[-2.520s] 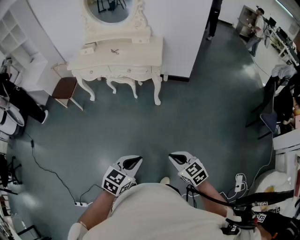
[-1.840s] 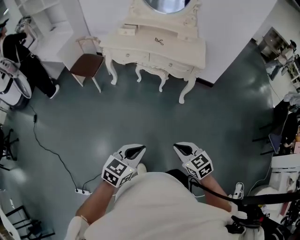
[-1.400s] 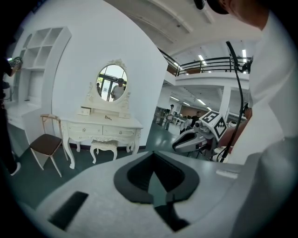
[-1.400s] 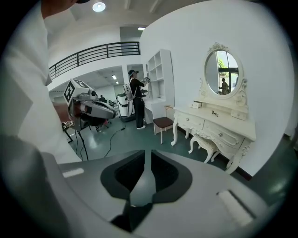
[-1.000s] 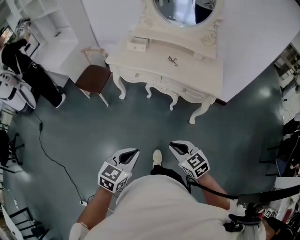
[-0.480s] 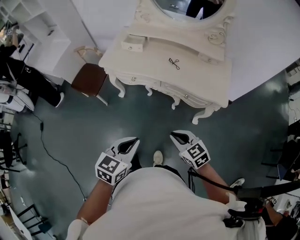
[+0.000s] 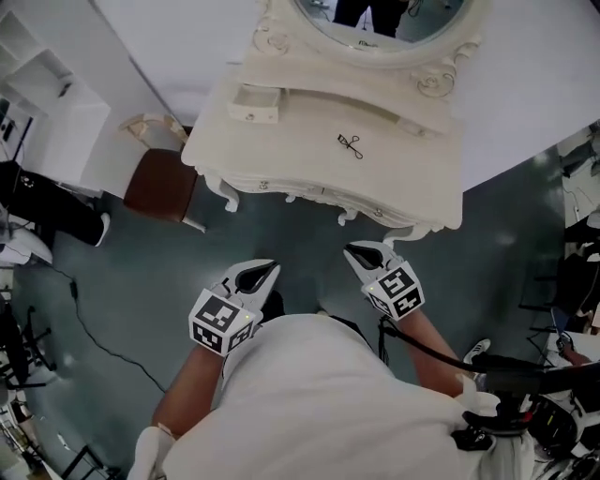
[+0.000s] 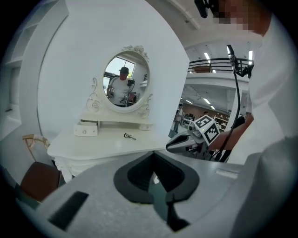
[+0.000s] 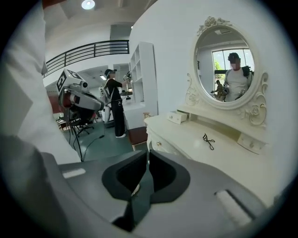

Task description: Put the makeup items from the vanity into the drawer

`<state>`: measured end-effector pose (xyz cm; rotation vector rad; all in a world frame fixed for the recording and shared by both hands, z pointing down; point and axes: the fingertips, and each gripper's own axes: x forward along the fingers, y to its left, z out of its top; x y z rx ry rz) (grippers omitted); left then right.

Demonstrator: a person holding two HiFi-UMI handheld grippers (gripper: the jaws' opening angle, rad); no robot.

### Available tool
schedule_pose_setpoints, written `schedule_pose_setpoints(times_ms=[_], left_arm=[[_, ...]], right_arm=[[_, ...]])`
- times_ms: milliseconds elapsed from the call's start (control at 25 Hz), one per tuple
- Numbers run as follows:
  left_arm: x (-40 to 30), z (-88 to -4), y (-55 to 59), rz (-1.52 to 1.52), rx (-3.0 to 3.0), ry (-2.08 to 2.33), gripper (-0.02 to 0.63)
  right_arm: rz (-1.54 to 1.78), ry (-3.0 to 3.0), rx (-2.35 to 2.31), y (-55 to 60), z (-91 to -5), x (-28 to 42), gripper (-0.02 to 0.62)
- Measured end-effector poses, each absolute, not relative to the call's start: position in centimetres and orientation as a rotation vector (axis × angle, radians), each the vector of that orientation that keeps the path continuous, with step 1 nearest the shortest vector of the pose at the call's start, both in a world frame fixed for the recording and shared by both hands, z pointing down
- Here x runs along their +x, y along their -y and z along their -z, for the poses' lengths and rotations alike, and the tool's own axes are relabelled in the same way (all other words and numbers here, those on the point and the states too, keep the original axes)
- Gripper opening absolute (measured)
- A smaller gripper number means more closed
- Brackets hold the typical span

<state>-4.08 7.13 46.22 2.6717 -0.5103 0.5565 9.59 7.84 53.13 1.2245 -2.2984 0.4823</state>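
Nothing stowed yet: I am standing just short of the vanity.
My left gripper (image 7: 261, 272) and right gripper (image 7: 361, 253) both have their jaws pressed together on nothing, and hang over the floor near the front edge of the vanity (image 7: 422, 183). The only makeup item I can see, an eyelash curler (image 7: 351, 145), lies about mid-top. A small drawer (image 7: 251, 103) at the far left looks pulled out. Picking and stowing are all left to do.

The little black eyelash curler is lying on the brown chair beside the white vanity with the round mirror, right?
Not quite. The eyelash curler lies on top of the white vanity with the round mirror, not on the brown chair beside it. The head view shows this best.
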Motion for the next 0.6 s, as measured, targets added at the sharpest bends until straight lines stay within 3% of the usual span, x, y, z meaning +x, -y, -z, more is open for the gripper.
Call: schedule_pose_setpoints(times_ms=[280, 600], left_arm=[[-7.3, -45.8, 3.8, -0.577, 2.731, 0.312, 0.003], [-9.6, -47.2, 10.0, -0.570, 2.718, 0.243, 0.003]], right_arm=[[-0.489, 2.175, 1.367, 3.4, -53.2, 8.5, 0.020], [-0.540, 1.975, 1.524, 11.2, -57.5, 13.5, 0.028]])
